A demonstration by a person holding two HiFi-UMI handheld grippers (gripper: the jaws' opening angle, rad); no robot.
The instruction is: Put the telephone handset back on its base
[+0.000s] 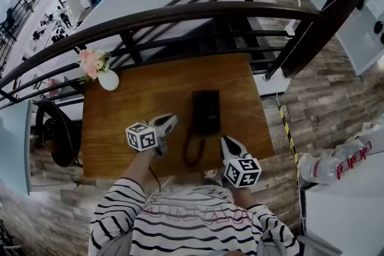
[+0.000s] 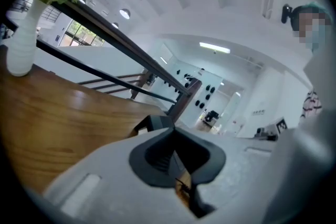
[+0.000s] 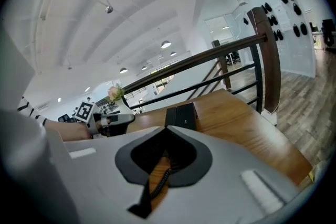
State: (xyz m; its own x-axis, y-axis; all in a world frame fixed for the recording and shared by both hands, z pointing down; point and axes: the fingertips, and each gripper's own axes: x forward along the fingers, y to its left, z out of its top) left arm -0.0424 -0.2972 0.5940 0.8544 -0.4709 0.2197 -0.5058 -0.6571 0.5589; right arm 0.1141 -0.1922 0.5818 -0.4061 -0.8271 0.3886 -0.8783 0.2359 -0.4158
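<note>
Vase [image 1: 108,80]: white, pink flowers [image 1: 92,62] inside.
Telephone [image 1: 206,112]: black, on desk [image 1: 150,99], cord [image 1: 191,150] looping toward me.
My left gripper [image 1: 170,122], right gripper [image 1: 227,142]: fingers together, empty.

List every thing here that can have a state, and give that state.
left gripper: shut, empty.
right gripper: shut, empty.
handset: appears to lie on its base, not gripped.
cord: slack loop on the table.
vase: upright, holding flowers.
</note>
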